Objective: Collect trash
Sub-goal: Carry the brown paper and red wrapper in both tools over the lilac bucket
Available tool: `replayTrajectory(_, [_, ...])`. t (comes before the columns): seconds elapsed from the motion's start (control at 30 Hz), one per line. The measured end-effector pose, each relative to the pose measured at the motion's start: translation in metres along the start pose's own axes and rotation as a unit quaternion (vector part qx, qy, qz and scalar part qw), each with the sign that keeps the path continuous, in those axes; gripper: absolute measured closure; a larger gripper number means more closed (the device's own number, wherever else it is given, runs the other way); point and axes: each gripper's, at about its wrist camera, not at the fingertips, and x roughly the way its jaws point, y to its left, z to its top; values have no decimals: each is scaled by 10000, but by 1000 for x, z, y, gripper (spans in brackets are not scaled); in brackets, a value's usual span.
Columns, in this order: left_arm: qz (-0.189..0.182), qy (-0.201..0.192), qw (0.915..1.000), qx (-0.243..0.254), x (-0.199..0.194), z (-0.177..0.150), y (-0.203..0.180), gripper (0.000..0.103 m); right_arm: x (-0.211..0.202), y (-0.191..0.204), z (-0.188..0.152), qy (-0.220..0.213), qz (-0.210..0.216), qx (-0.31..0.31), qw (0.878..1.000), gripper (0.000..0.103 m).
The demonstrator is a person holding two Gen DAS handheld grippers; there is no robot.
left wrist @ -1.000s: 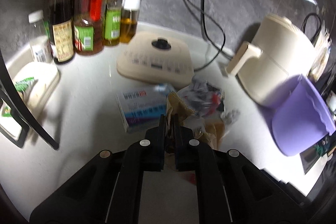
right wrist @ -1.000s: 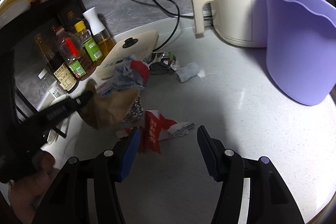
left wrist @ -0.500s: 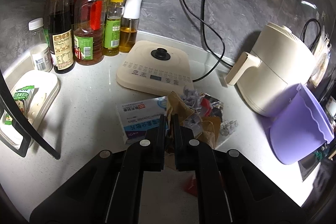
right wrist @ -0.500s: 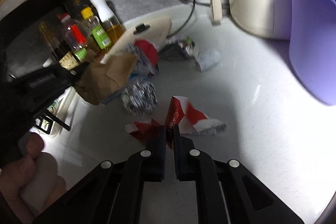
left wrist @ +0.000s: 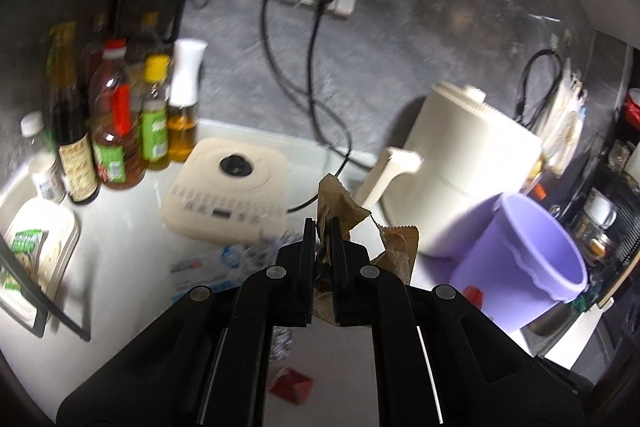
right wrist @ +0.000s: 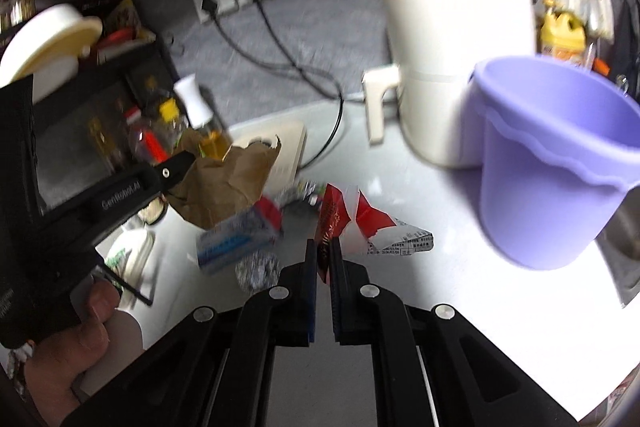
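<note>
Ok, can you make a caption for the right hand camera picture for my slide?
Right gripper pinches a red-and-white wrapper near the purple bin, while the left gripper lifts a brown paper bag.

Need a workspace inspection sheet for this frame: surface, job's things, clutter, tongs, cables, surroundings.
Surface: white counter, lit.
Job's things: brown bag and red wrapper both held up; foil ball, blue box on the counter; purple bin to the right.
Clutter: bottles, cooker, air fryer.
Tongs: left tongs shut on brown bag; right tongs shut on red wrapper.
Cables: two black cords plugged into wall sockets.
Surroundings: grey wall, dark shelf; blurred.
</note>
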Motion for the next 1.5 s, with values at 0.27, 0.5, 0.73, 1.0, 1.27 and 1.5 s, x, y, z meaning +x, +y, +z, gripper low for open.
replayTrajectory(0.27, [-352,-238,9990,131,-6,22,-28,96,-35,-12,32,-499,-277,32,9984,97])
replayTrajectory(0.5, [-734,-342,9965,213,-6,38,-57,96,-62,-27,56,-847,-629,-3,9944,97])
replayTrajectory(0.73, [-980,-309,9938,429,-1,45,-84,96,-75,-48,72,-1040,-922,156,9902,96])
replayTrajectory(1.0, [-987,-107,9937,523,27,44,-103,96,-74,-75,84,-1134,-1110,321,9868,96])
replayTrajectory(1.27, [-1039,-103,9929,566,46,43,-118,96,-56,-102,89,-1021,-1310,432,9852,96])
replayTrajectory(1.5, [-1110,-87,9924,532,60,47,-133,96,-36,-122,93,-810,-1372,544,9857,65])
